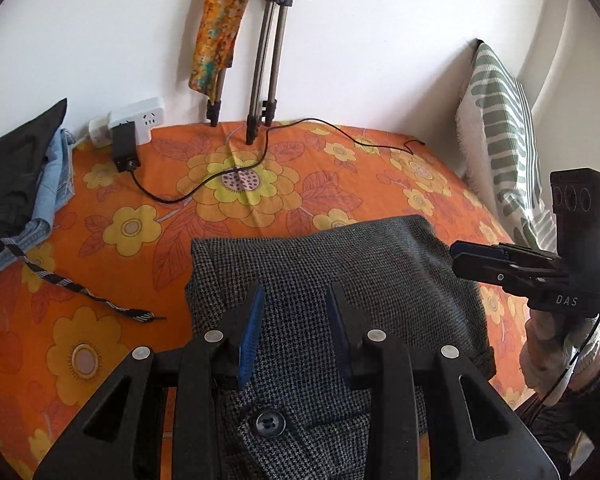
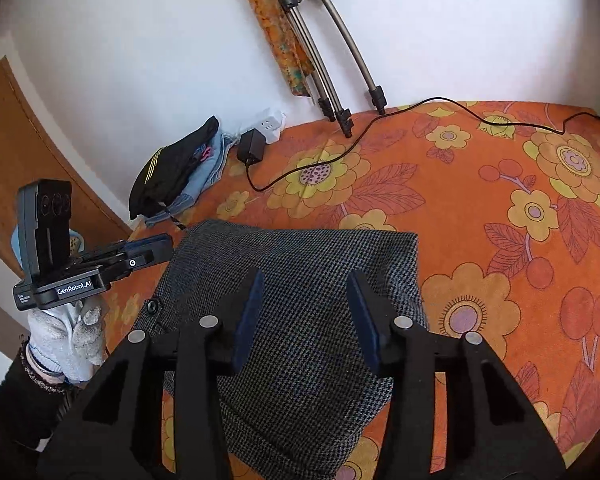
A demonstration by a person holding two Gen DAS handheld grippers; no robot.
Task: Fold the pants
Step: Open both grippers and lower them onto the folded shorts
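Your left gripper (image 1: 294,320) hangs over the folded grey houndstooth pants (image 1: 340,280), its 2 blue-padded fingers (image 1: 252,332) parted with only air between them, so it is released and grasping nothing. Your right gripper (image 2: 304,316) is the same: jaws spread apart above the cloth, nothing pinched, pads clear of the fabric.

The pants lie in a compact folded bundle on the orange flowered bedspread (image 1: 120,220), towards the near edge of the bed and roughly midway along it. 1 dark button (image 1: 266,424) shows on the near part of the bundle, just below your left fingers. In the right wrist view the fold's far edge runs straight across, with its right corner squared off and bare bedspread beyond it.

Each camera catches the other tool at the side: your right gripper shows at the right of the left wrist view, carried by a gloved hand (image 1: 548,344), and your left one at the left of the right wrist view, held by a pale gloved hand (image 2: 70,336).

At the far left corner of the bed sits a heap of dark and light-blue clothes (image 1: 20,184), with a striped drawstring (image 1: 80,292) trailing from it across the spread. A white power strip (image 1: 140,118) and a black adapter (image 1: 124,148) lie by the far edge, a thin black cable (image 1: 236,168) winding away from them. 3 tripod legs (image 1: 260,80) stand at that far edge against the wall, and a green-striped pillow (image 1: 500,132) leans at the right end of the bed.
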